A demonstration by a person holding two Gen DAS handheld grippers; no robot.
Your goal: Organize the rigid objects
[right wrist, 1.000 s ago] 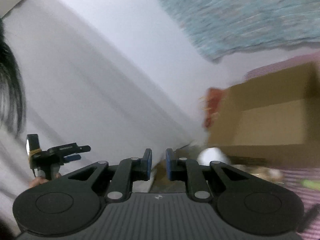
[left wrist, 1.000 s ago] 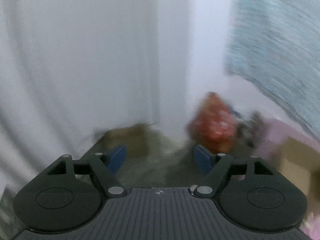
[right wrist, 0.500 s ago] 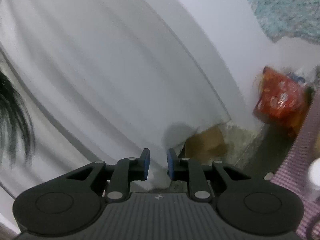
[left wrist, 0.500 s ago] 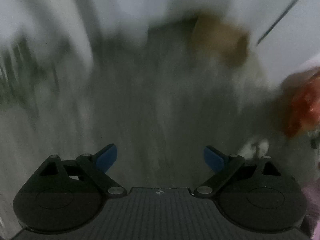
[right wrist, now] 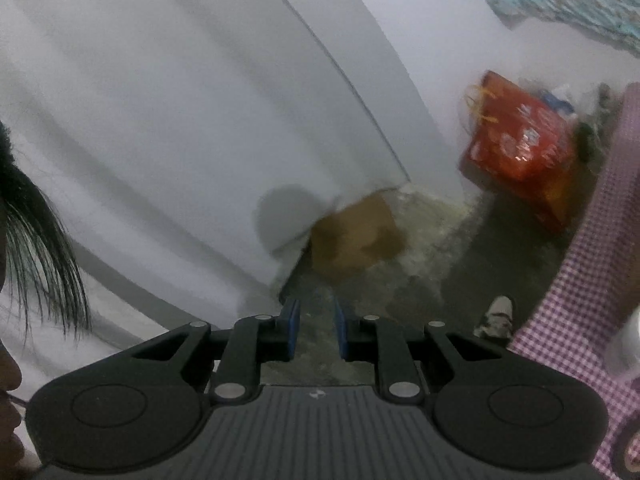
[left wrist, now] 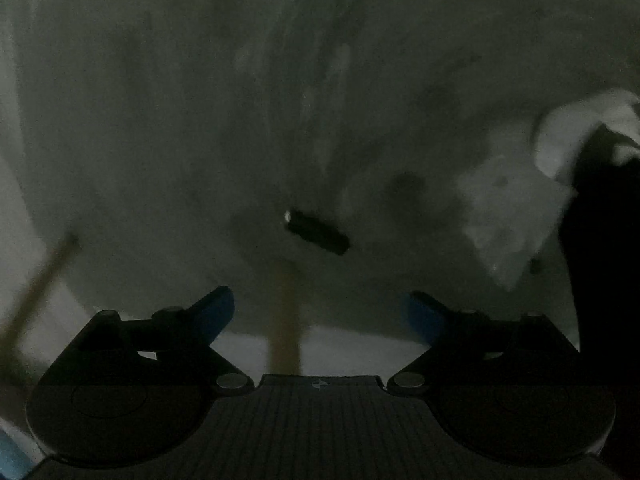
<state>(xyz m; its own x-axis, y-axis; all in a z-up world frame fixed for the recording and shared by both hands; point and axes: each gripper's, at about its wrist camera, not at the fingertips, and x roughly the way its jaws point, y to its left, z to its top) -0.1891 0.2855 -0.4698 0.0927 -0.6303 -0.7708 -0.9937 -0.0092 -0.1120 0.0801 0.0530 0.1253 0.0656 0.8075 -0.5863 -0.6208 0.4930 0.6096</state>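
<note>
Blue-padded, the left tool (left wrist: 318, 308) has just been spreading its jaws wide, nothing between them, above a small dark cylinder (left wrist: 317, 232) on the dim grey floor (left wrist: 200, 140). The right tool (right wrist: 315, 330) is nearly clenched, empty, facing a cardboard box (right wrist: 356, 236).

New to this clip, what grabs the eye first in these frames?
In the right wrist view, the red printed bag against the white wall at right, with a brown cardboard box on the floor at centre. The left wrist view is dark: a small black cylinder lies ahead of the open left tongs.
</note>
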